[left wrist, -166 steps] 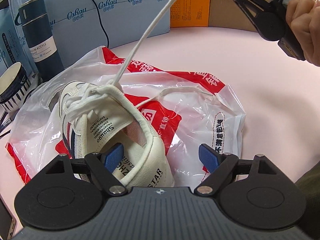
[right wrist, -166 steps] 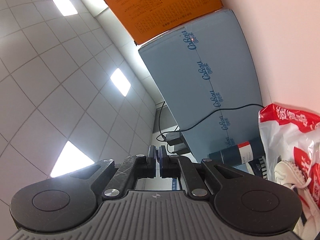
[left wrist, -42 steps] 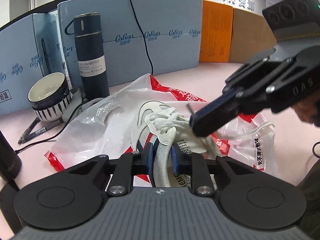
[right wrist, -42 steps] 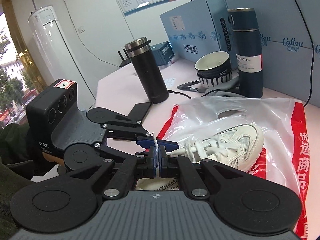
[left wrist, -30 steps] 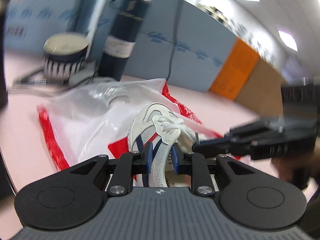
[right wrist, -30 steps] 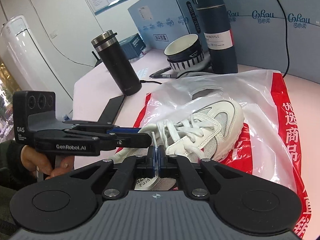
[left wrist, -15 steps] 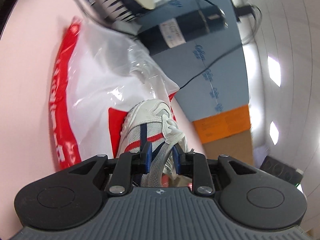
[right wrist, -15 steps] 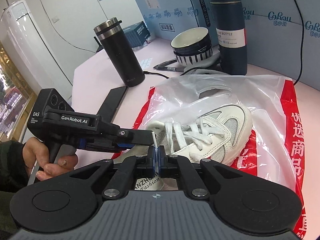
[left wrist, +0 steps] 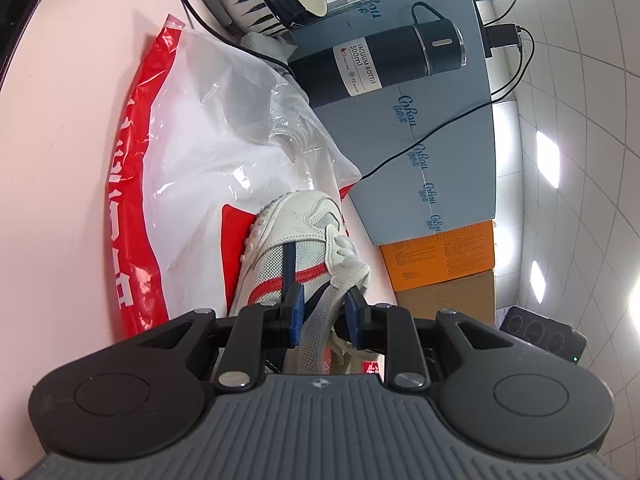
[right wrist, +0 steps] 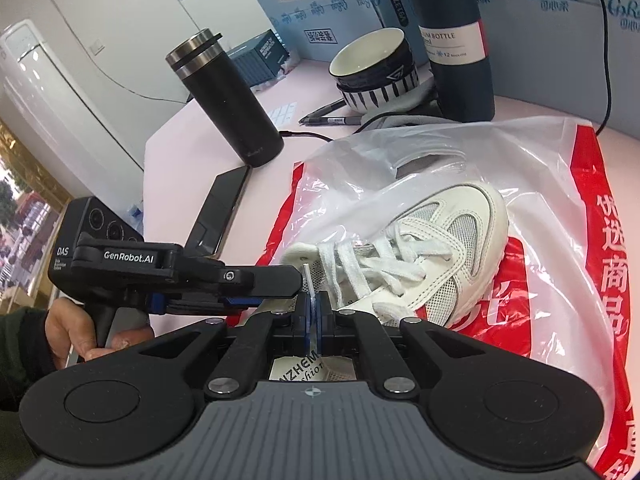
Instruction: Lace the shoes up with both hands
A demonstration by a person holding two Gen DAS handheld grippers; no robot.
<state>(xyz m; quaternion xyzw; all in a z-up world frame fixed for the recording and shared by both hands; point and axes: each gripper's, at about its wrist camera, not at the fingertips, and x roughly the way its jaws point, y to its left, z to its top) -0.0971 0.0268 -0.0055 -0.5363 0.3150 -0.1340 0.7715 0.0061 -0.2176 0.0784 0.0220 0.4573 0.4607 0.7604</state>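
A white mesh sneaker (right wrist: pixel 440 248) with red and navy stripes lies on a red and white plastic bag (right wrist: pixel 560 184). Its white laces cross over the tongue. In the left wrist view, my left gripper (left wrist: pixel 322 312) is shut on the side wall of the sneaker (left wrist: pixel 296 232) near the collar, and the mesh is pinched between the blue pads. The left gripper (right wrist: pixel 280 290) also shows in the right wrist view, held in a hand, reaching in from the left. My right gripper (right wrist: pixel 314 308) is shut on the thin white lace tip (right wrist: pixel 307 280), which sticks up just beside the sneaker's collar.
At the back stand a dark blue vacuum bottle (right wrist: pixel 456 52), a striped bowl (right wrist: pixel 372 72) and a black tumbler (right wrist: pixel 228 100). A dark phone (right wrist: pixel 220 212), pens and a black cable lie on the pink table (right wrist: pixel 192 148). Blue and orange boxes wall off the far side.
The left wrist view has rolled sharply while the left gripper kept its hold on the sneaker. The right gripper, still holding the lace tip, has shifted slightly towards the collar.
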